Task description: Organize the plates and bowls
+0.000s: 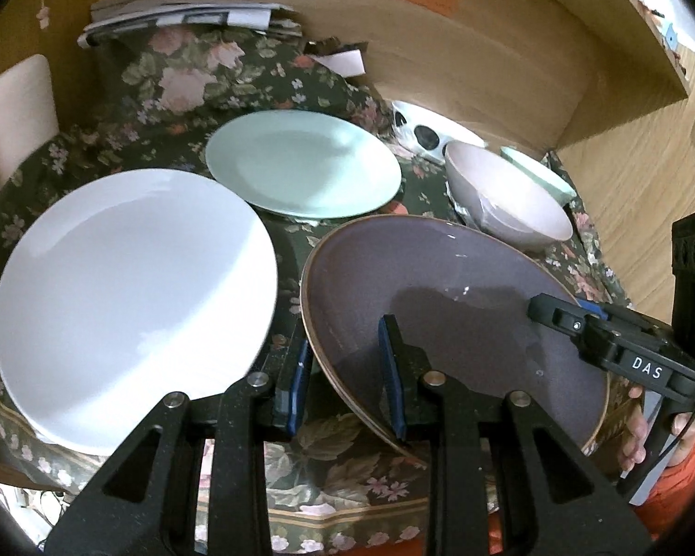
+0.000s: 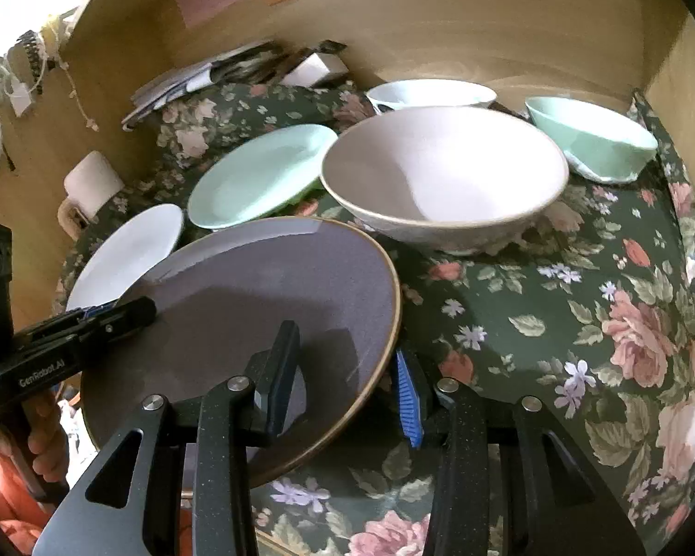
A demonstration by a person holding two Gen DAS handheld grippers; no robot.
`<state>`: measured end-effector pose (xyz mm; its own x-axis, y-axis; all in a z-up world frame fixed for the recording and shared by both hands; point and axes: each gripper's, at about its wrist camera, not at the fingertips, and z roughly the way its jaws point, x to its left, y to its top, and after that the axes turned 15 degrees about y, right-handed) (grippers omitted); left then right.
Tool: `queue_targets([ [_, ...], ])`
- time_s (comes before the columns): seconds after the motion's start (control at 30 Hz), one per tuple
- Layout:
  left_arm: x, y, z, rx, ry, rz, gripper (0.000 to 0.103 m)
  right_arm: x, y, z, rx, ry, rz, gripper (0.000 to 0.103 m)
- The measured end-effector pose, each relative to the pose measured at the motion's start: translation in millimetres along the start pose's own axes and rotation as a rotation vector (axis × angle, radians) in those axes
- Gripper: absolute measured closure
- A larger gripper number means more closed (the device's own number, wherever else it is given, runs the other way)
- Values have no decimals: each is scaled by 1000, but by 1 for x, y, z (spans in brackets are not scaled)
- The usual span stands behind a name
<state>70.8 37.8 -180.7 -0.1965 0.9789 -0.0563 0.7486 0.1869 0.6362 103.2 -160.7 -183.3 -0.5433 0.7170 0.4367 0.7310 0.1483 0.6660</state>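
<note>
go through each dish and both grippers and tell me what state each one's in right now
Purple plate: tilted, off the cloth, gripped on both sides.
Left gripper: shut on its rim.
Right gripper: shut on the opposite rim.
White plate: flat, empty.
Green plate: flat, empty.
Pink bowl: upright, empty.
Green bowl: upright.
White bowl: upright, partly hidden.

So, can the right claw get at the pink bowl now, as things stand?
Probably not yet. The right claw is shut on the purple plate, which the left claw grips too. The pink bowl sits just beyond, nothing between, but the claw is occupied.
</note>
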Motion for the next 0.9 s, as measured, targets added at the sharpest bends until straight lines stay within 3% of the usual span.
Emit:
queue_targets([
  [0.77, -8, -6, 19, 20, 13, 25, 75, -10, -3, 9, 43, -24, 37, 66],
  [0.9, -7, -6, 18, 15, 27, 34, 74, -9, -1, 3, 31, -36, 32, 60],
])
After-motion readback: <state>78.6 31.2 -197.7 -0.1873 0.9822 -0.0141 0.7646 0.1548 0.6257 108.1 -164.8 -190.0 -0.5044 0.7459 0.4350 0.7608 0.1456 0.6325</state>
